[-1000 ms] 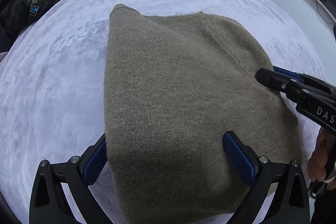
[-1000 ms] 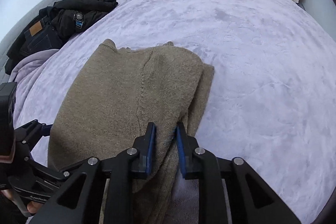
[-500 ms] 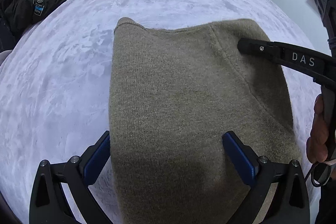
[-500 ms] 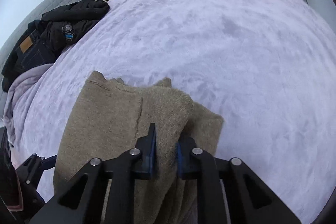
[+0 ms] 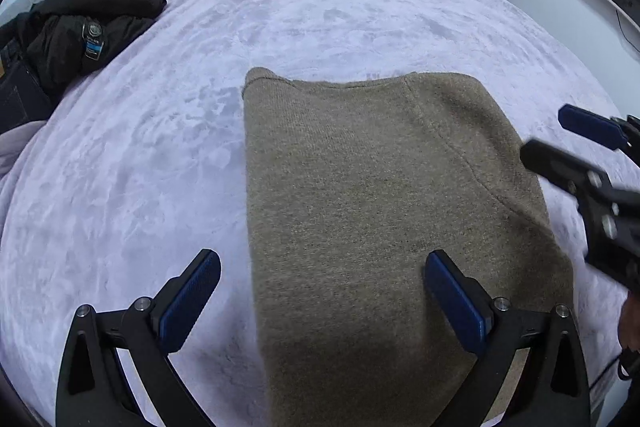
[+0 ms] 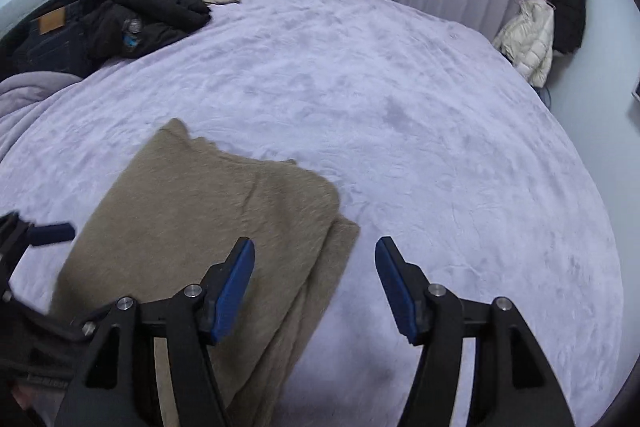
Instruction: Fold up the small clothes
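While both tongs hung above the bed (image 5: 320, 7), nothing was gripped. At upper left of both frames lay a pile of dark clothes (image 5: 80, 31), untouched. Left tongs (image 5: 320, 291) stood wide open, one finger over bare blanket, the other over the sweater (image 5: 380, 207). The sweater lay flat at centre of the left view, folded into a narrow strip with a doubled edge on its right side in the right view. Right tongs (image 6: 316, 283) were likewise open, straddling that edge without touching it. Judgement: lengthwise folds done; a crosswise fold probably remains, and possibly the pile.
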{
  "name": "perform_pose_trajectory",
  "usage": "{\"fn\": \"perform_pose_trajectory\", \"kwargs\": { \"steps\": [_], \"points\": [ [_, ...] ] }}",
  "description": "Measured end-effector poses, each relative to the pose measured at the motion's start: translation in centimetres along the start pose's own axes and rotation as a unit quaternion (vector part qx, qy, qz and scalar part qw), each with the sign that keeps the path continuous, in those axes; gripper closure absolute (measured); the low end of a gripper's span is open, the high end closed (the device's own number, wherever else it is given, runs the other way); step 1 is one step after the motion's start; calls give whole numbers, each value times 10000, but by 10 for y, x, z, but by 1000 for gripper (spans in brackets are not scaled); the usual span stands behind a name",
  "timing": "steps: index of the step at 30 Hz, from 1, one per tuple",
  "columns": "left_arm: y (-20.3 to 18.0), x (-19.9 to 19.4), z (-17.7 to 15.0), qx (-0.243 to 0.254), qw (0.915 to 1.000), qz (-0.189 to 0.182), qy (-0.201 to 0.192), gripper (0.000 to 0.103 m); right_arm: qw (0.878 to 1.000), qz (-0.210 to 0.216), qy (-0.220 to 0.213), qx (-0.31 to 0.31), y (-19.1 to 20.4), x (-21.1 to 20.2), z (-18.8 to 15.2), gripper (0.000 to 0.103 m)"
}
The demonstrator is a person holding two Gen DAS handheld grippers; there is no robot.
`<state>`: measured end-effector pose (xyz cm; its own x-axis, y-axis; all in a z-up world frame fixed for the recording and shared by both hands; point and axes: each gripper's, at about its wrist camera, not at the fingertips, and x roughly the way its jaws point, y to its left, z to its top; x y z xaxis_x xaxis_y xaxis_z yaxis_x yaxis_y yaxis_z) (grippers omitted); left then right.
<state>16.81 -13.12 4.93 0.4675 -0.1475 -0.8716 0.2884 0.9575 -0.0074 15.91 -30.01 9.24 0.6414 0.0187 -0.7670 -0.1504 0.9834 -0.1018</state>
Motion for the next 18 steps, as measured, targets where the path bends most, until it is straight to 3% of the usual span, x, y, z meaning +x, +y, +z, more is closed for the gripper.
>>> {"fn": "perform_pose_trajectory", "kwargs": {
  "steps": [4,10,13,18],
  "points": [
    [11,-2,-5,-51,9999,84,22,0,9968,273,-92,-739,37,-26,-23,37],
    [25,-4,-10,-165,9998,110,10,1,9865,1069,-364,-1185,62,-33,-40,37],
    [27,0,-12,-131,9999,91,32,1,9819,1539,-32,-1101,59,-13,-46,37],
    [23,9,-16,-61,9999,81,87,0,9864,1325,215,-944,43,15,-60,40]
  ]
}}
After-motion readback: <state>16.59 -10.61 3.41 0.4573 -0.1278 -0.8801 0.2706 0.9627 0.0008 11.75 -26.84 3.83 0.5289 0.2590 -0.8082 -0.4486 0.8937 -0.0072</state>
